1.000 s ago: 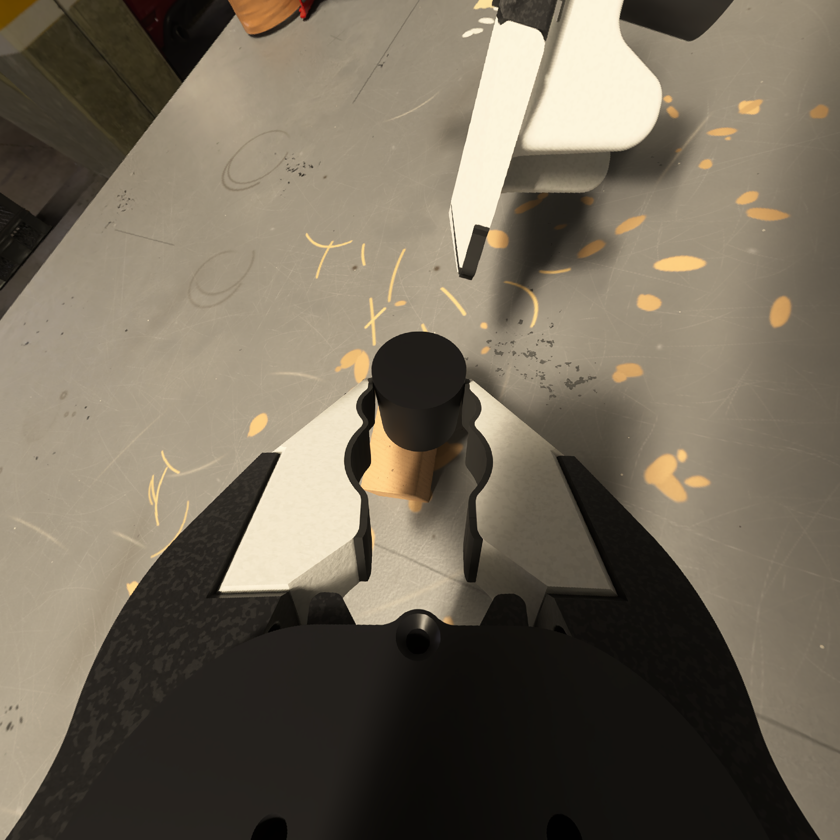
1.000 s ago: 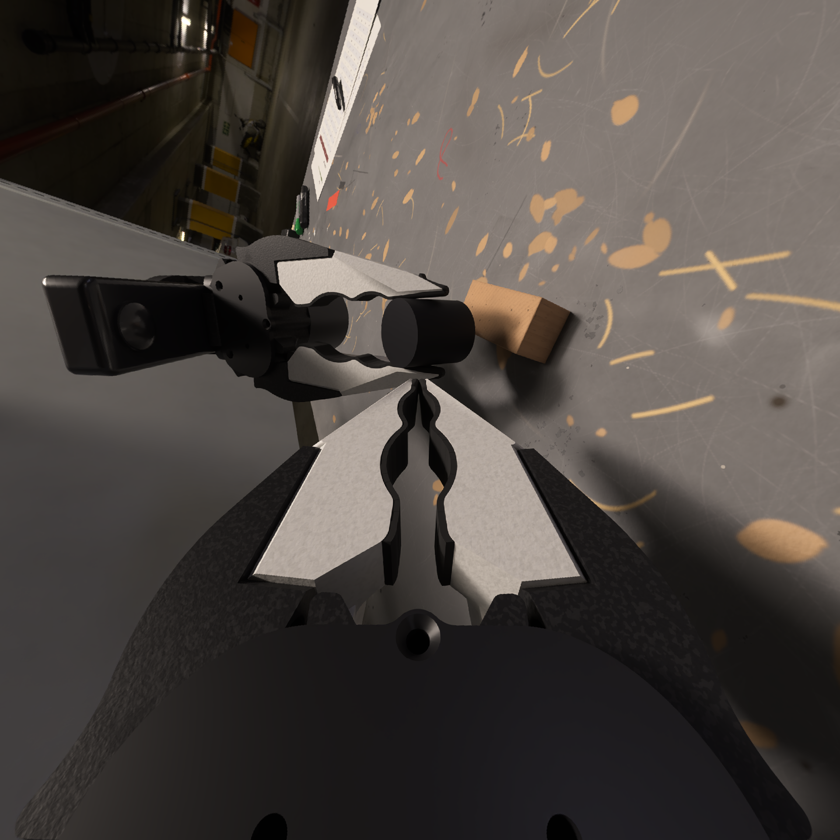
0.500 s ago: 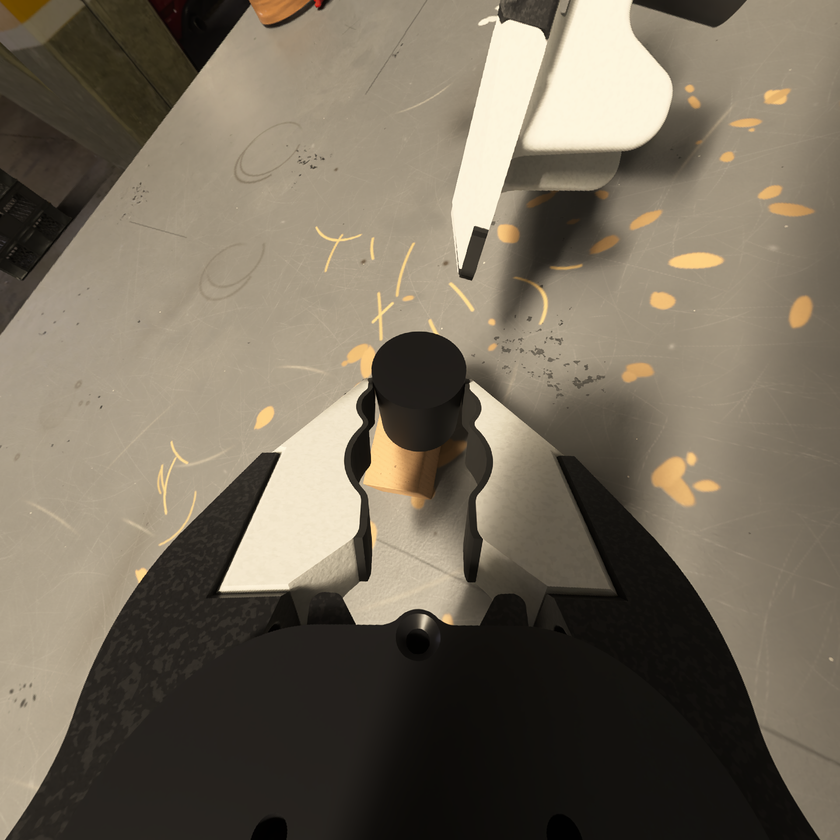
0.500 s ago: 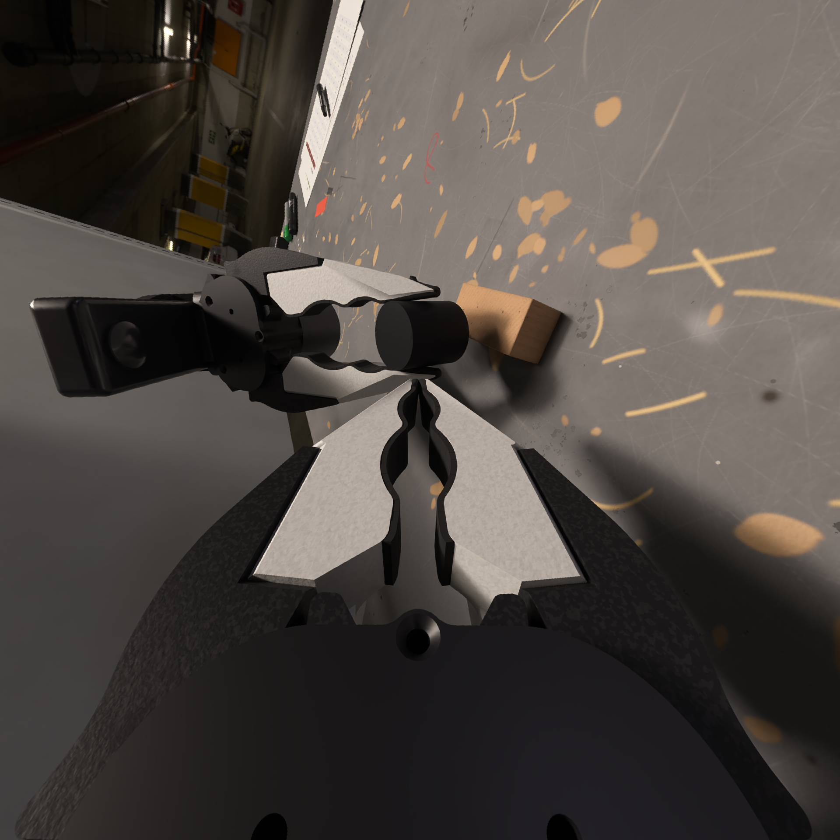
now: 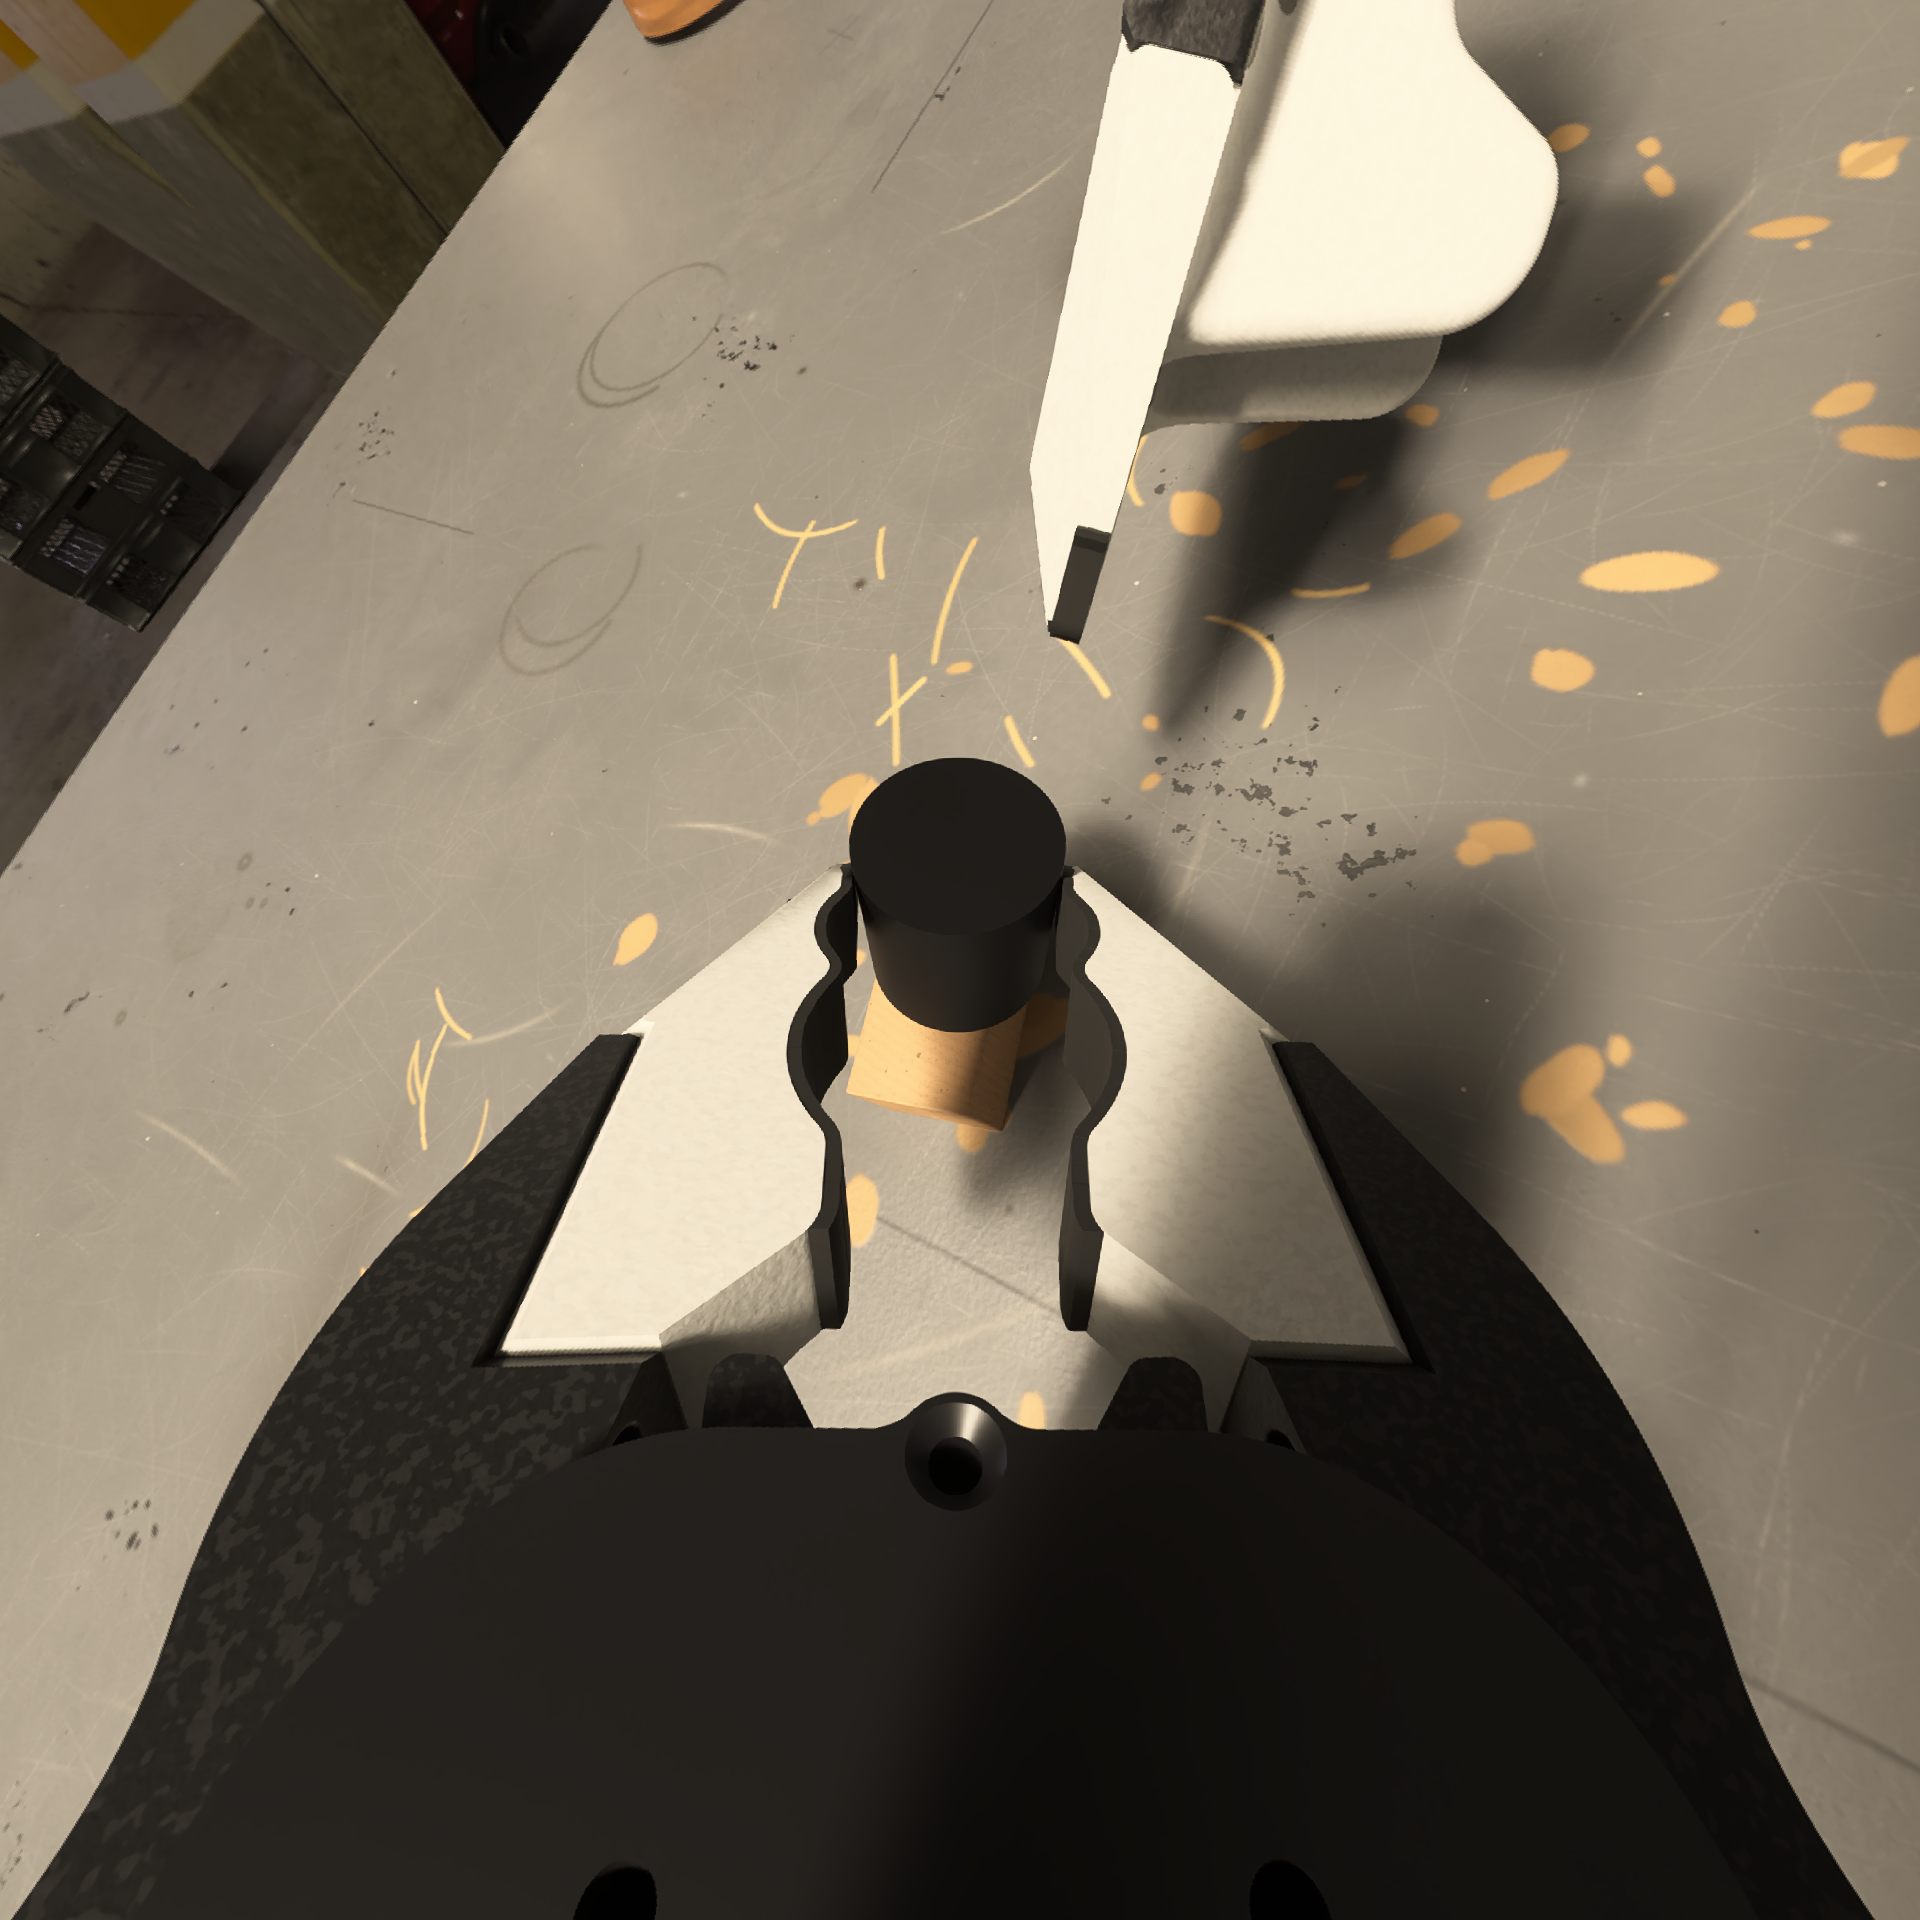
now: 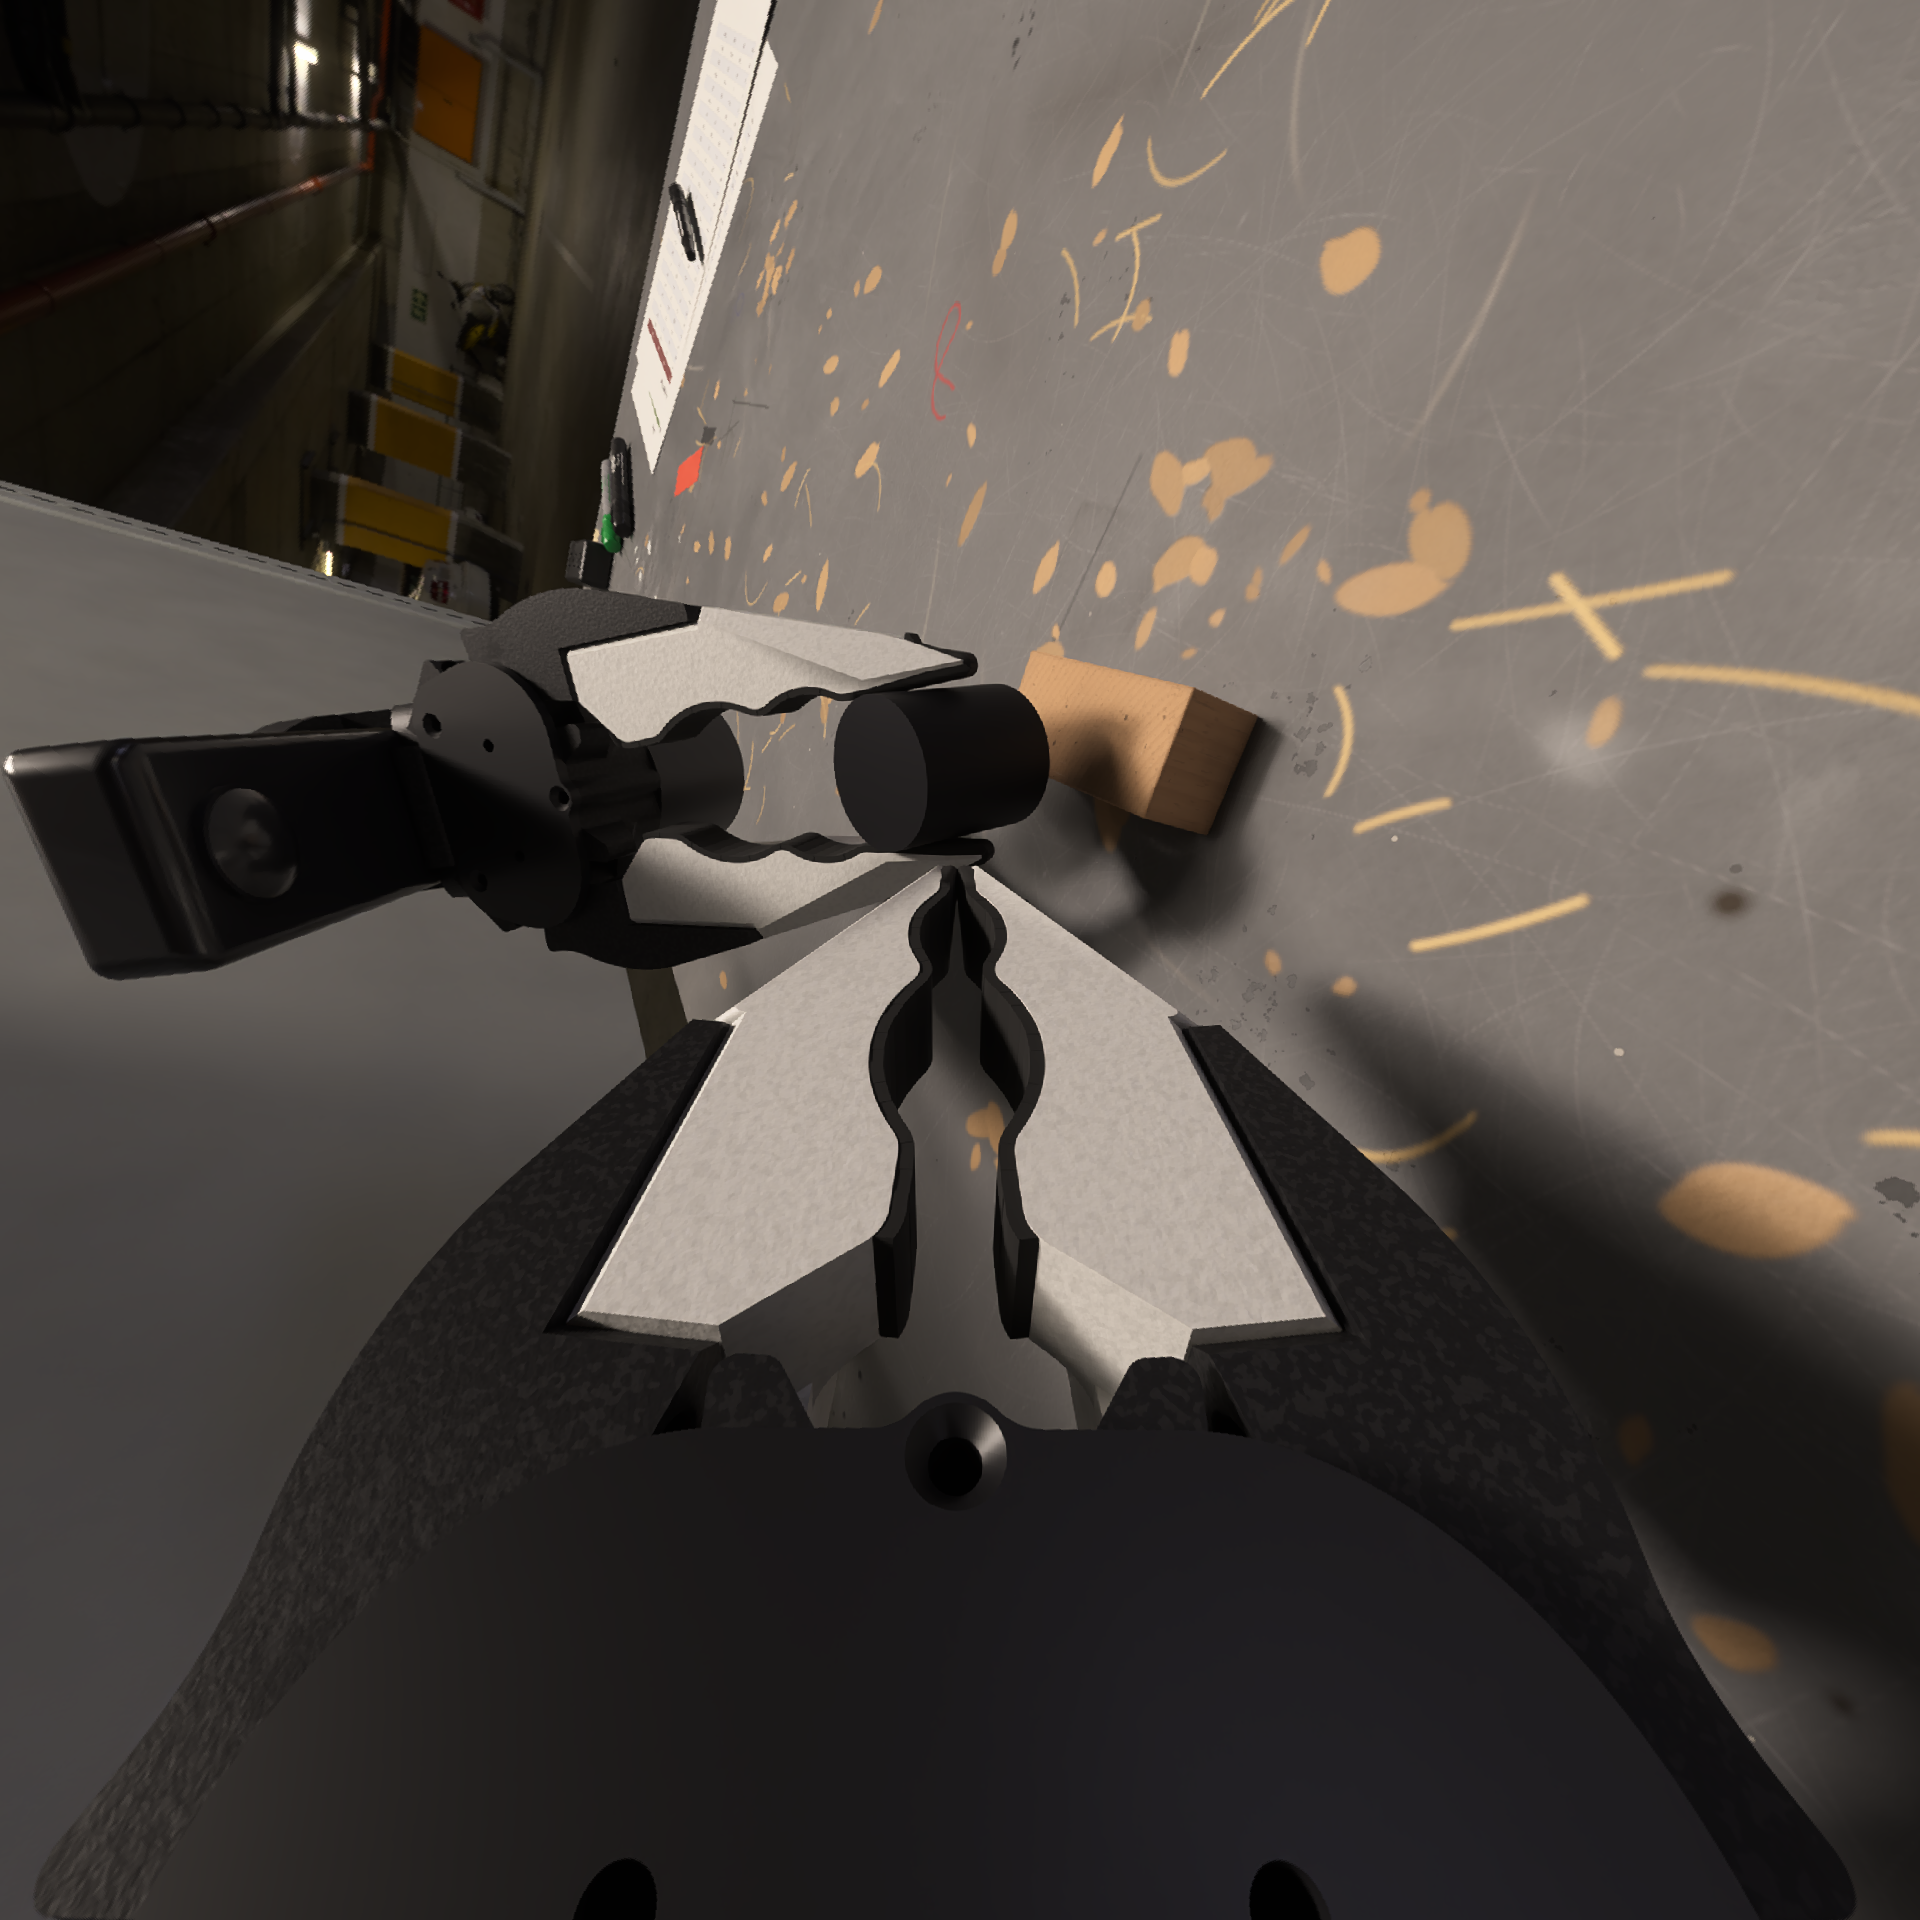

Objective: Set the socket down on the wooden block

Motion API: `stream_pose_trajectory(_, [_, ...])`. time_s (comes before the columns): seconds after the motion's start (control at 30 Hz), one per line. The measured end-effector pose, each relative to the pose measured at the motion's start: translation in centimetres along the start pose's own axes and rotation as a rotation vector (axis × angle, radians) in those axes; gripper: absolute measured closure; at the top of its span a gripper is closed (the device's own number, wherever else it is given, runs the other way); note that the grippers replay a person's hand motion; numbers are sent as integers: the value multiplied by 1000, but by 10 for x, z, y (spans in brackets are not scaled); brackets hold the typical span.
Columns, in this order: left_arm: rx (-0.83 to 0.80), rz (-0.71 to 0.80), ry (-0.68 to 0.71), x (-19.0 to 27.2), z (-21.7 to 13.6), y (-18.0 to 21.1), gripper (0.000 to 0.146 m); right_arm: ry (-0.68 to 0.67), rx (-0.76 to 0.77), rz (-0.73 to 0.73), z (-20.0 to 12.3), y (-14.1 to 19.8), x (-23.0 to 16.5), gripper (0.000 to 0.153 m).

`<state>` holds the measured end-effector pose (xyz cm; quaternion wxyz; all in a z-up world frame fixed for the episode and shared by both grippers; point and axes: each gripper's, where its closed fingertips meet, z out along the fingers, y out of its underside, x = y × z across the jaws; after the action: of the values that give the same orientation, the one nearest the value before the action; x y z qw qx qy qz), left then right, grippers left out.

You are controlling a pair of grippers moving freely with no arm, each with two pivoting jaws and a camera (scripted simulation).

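Observation:
My left gripper [image 5: 956,883] is shut on the black cylindrical socket [image 5: 956,894], held upright at its fingertips. The wooden block [image 5: 930,1075] lies on the grey bench directly under the socket. In the right wrist view the socket [image 6: 940,764] sits end-on against or just off the block's [image 6: 1153,743] top face; I cannot tell if they touch. The left gripper [image 6: 971,758] shows there from the side. My right gripper [image 6: 951,881] is shut and empty, close beside the left fingers. It also shows in the left wrist view [image 5: 1075,587], hovering beyond the socket.
The scratched grey bench [image 5: 416,831] is flecked with orange paint marks. Its left edge drops off to a dark crate [image 5: 83,488]. A white sheet with a pen [image 6: 707,260], markers [image 6: 618,499] and a small red piece [image 6: 688,473] lie at the far end.
Both views have drifted slightly. The left gripper still holds the socket over the block, and the right gripper stays shut beside it.

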<state>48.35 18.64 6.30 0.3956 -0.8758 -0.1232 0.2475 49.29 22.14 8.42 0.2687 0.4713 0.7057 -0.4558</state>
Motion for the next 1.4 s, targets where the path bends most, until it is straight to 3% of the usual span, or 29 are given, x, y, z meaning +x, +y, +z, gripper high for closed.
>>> stream_pose_trajectory(0.37, [-30,11,-54,-4,1,3,108,91,25,-48,4,-3,5,153])
stream_pose_trajectory(1.1, [-39,70,-148,-11,-5,3,108,332,73,-292,6,-11,6,145])
stream_pose_trajectory(1.3, [-6,13,-87,-9,-5,1,108,333,120,-387,3,-18,-4,141])
stream_pose_trajectory(1.4, [41,-82,19,-6,-6,-1,108,327,140,-566,-6,-23,-15,147])
